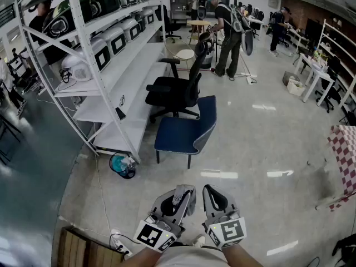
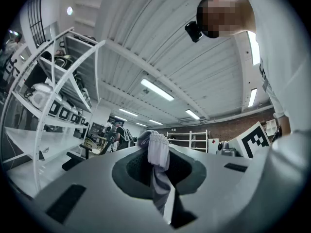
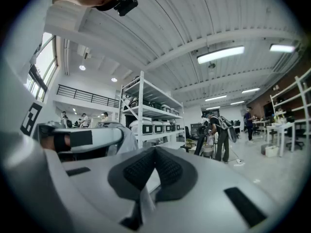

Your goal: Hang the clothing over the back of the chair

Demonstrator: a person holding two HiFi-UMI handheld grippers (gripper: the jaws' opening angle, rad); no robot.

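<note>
A small piece of pale grey clothing [image 1: 179, 196] is pinched in my left gripper [image 1: 186, 191] low in the head view. In the left gripper view the bunched cloth [image 2: 157, 154] sticks up between the dark pads, and the left gripper [image 2: 154, 152] is shut on it. Beside it, my right gripper [image 1: 212, 189] has its pads [image 3: 141, 169] pressed together with nothing between them. A blue chair [image 1: 183, 131] stands on the floor well ahead of both grippers, its back toward the right. Behind it is a black office chair [image 1: 173, 92].
A long white shelving rack [image 1: 111, 65] with several appliances runs along the left. A teal object [image 1: 122, 164] lies at its foot, and a wooden crate [image 1: 78, 252] sits at the bottom left. People [image 1: 228, 35] stand at the far end. A checkered cloth [image 1: 345, 149] is at the right edge.
</note>
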